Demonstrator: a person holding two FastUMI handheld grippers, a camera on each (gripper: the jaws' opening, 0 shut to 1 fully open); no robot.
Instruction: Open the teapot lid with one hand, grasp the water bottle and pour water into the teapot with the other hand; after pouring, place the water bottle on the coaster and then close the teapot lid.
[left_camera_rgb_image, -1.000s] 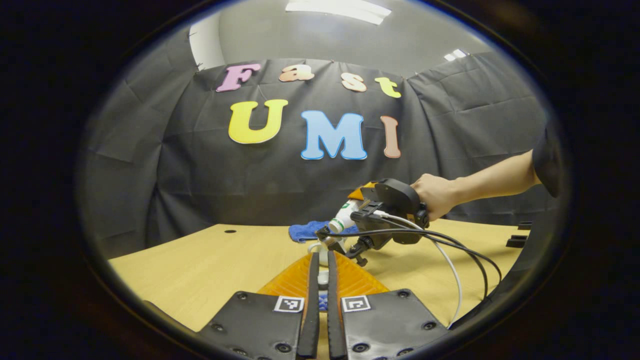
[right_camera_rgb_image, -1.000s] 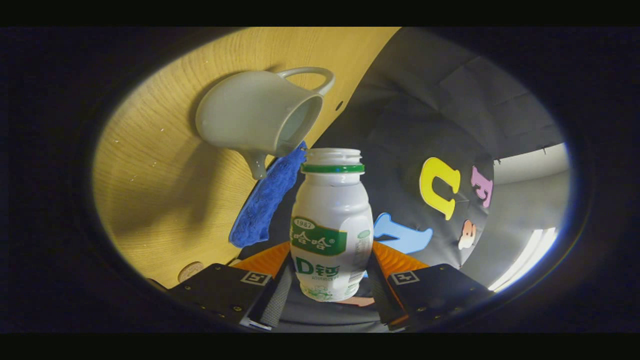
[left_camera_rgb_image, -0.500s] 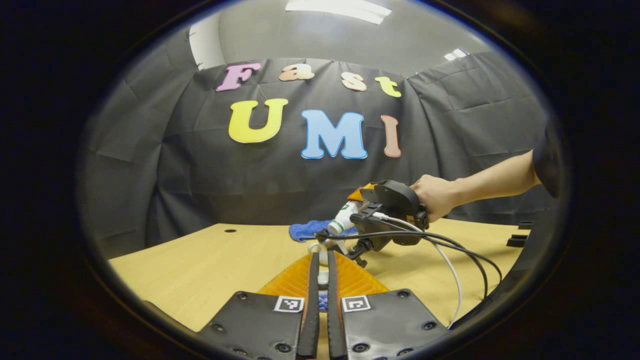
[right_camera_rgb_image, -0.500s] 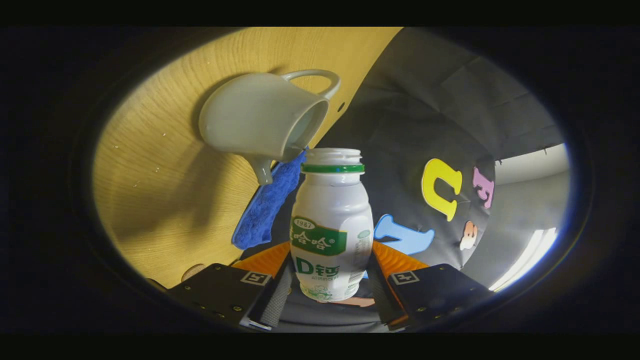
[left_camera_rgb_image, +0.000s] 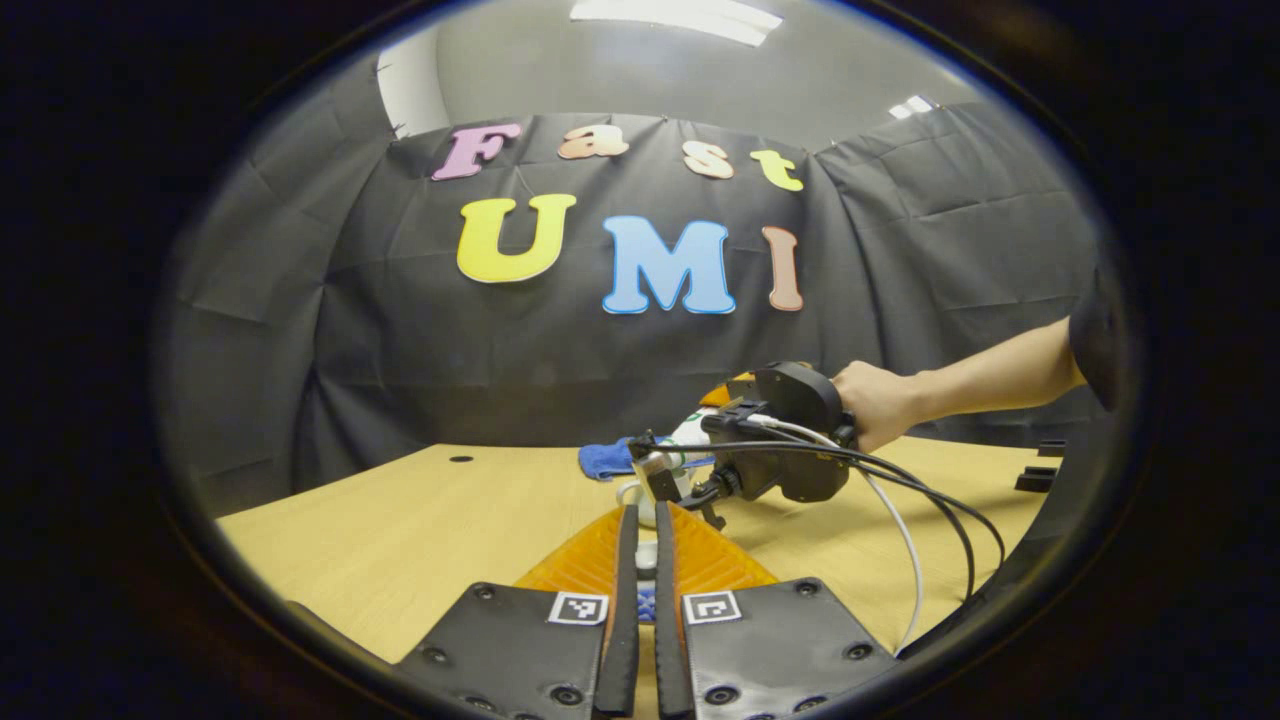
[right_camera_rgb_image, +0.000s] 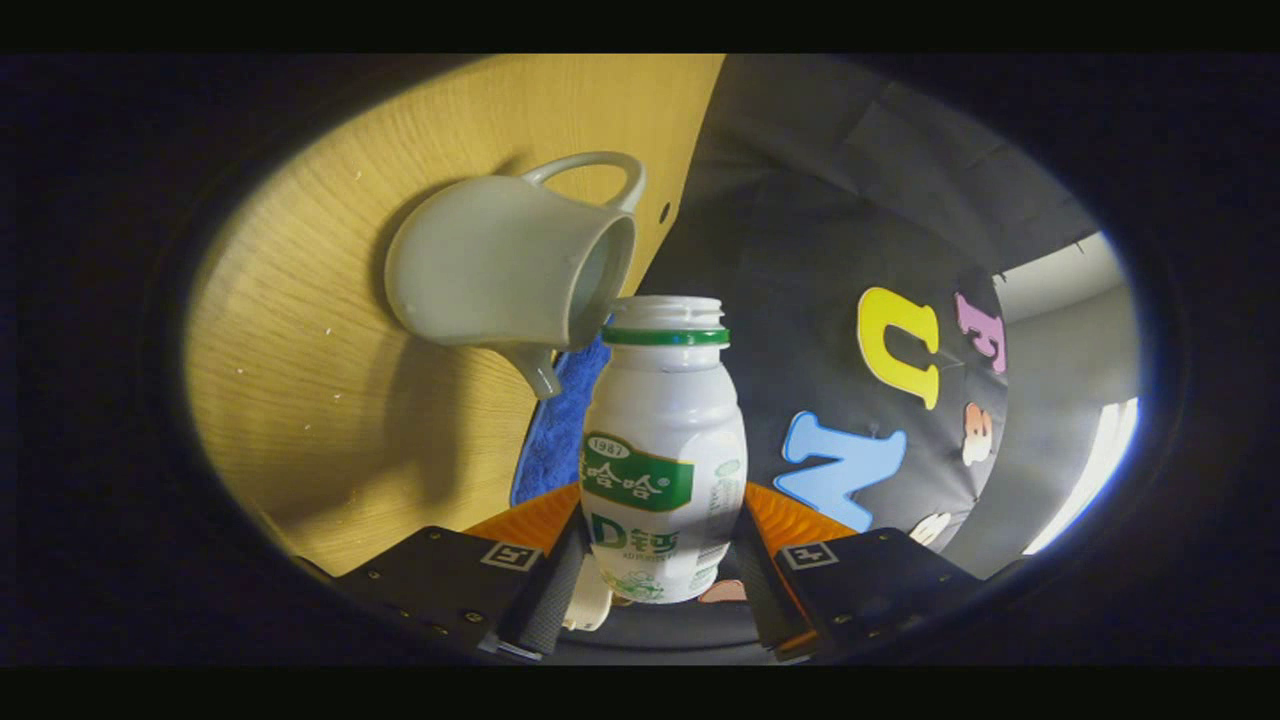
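in the right gripper view the right gripper (right_camera_rgb_image: 655, 570) clamps the water bottle (right_camera_rgb_image: 662, 450), one finger pressed on each side of its lower body. the bottle is uncapped, a green ring under its open mouth. the bottle lies tipped well over, its mouth just beside the open rim of the teapot (right_camera_rgb_image: 505, 265). the pale teapot sits on the wooden tabletop (right_camera_rgb_image: 300, 370) with no lid on it, handle on the side away from the bottle and spout pointing toward the blue cloth (right_camera_rgb_image: 560, 440) behind it. no stream of water can be made out.

in the left gripper view the left gripper (left_camera_rgb_image: 640, 560) has its fingers drawn nearly together; a small white piece shows between them, too hidden to tell whether it is the lid or whether they press on it. farther off, a hand (left_camera_rgb_image: 880, 405) holds the right gripper (left_camera_rgb_image: 775, 450) low over the tabletop (left_camera_rgb_image: 420, 530), cables trailing from it, with the bottle and teapot mostly hidden behind it and the cloth (left_camera_rgb_image: 605, 458) just beyond.
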